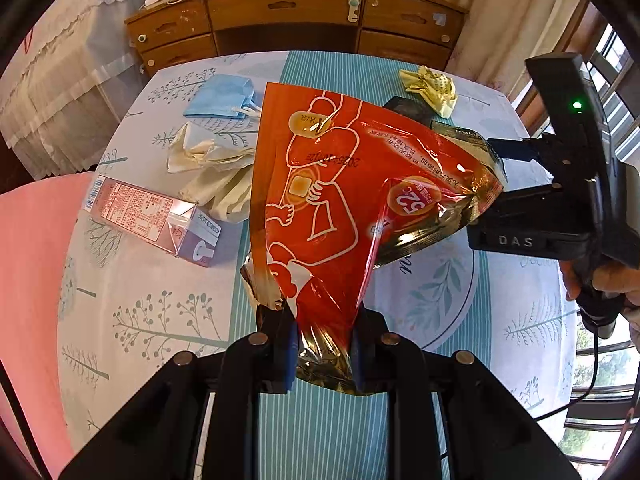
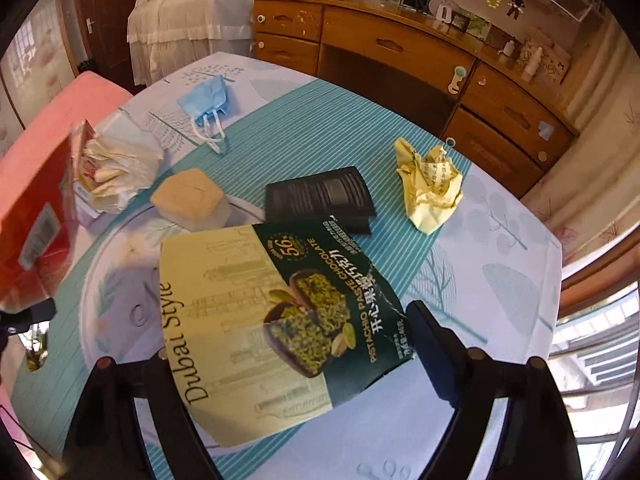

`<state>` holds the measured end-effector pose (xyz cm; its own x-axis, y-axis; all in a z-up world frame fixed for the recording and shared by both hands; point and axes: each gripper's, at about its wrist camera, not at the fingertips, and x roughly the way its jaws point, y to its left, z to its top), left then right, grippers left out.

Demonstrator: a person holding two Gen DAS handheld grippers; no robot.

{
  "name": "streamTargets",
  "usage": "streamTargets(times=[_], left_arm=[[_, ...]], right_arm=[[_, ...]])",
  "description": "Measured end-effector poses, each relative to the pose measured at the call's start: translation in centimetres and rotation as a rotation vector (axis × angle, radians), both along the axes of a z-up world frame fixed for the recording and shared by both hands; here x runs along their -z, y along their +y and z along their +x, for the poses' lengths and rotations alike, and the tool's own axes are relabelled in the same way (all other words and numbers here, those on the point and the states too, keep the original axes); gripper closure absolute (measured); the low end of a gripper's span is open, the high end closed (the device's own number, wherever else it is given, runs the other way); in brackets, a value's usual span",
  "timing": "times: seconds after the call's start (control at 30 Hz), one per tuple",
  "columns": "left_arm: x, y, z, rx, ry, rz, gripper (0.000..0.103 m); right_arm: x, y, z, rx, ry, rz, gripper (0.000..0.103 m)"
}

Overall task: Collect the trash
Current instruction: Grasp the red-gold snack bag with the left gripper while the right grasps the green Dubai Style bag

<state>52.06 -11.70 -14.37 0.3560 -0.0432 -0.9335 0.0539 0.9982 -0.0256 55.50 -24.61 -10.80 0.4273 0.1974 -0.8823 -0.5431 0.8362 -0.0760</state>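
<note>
1. At far left of the left wrist view, a pink carton (image 1: pixel 152 220) lies on its side on the tree-print tablecloth (image 1: pixel 132 320), its label in small red print too fine to read.
2. Behind it sit crumpled cream paper (image 1: pixel 212 172) and a folded blue face mask (image 1: pixel 222 96).
3. At centre, the left gripper (image 1: pixel 325 350) is clamped tight on the lower corner of a red foil bag (image 1: pixel 340 192), held up above the table; a round badge on it reads "52°C" in mirror image.
4. At right, the right gripper (image 1: pixel 516 184), marked "DAS", reaches the bag's far edge.
5. In the right wrist view, the right gripper (image 2: pixel 288 360) stands wide apart with nothing gripped; a chocolate wrapper (image 2: pixel 256 320) lies flat between the fingers, reading "Dubai Style", "PISTACHIO PASTE CHOCOLATE" and "56%".
6. Beyond lie a black booklet (image 2: pixel 320 196) and crumpled yellow paper (image 2: pixel 430 188) bearing unreadable print.
</note>
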Motion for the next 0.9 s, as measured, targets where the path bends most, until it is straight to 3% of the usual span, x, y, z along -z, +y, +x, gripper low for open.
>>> streamTargets(times=[0.33, 0.63, 0.9], left_arm=[[-2.8, -0.3, -6.8, 0.135, -0.058, -0.003, 0.085], [-6.3, 3.0, -19.7, 0.331, -0.122, -0.043, 0.085], [-7.3, 7.8, -31.3, 0.460, -0.155, -0.029, 0.085]], right_arm=[[-4.1, -1.4, -10.3, 0.166, 0.043, 0.167, 0.016], [-6.9, 0.1, -26.6, 0.375, 0.068, 0.269, 0.016], [-6.1, 4.2, -40.7, 0.521, 0.098, 0.334, 0.016]])
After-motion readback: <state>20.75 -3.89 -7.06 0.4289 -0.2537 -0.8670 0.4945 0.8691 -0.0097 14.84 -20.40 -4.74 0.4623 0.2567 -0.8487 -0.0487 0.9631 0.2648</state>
